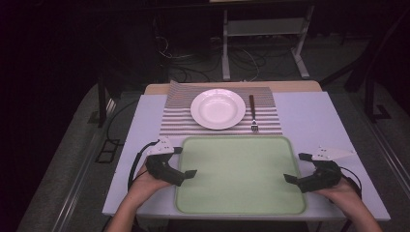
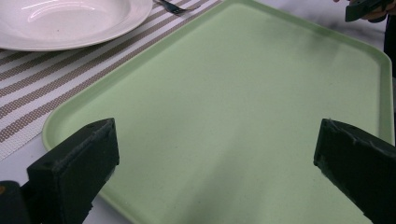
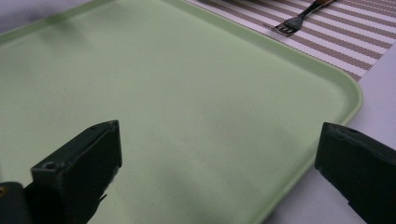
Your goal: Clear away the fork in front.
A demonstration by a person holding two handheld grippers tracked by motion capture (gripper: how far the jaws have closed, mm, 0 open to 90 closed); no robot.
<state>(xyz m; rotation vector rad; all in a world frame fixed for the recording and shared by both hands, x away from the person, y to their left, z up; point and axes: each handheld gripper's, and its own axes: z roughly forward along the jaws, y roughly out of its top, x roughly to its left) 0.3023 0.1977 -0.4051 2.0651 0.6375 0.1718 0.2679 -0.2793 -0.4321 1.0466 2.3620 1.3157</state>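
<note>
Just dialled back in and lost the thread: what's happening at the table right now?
A person holds the left gripper and right gripper over the two side edges of an empty pale green plastic tray, both open, holding nothing. Behind the tray, a round white plate and a wooden-handled metal fork lie on a brown-and-white striped placemat, untouched.

Pale green tray [image 1: 240,212] lies flat, empty, on table.

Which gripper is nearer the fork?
Right. The right gripper sits below and right of the fork, at the tray's right edge; the left gripper is at its left edge, farther off.
</note>
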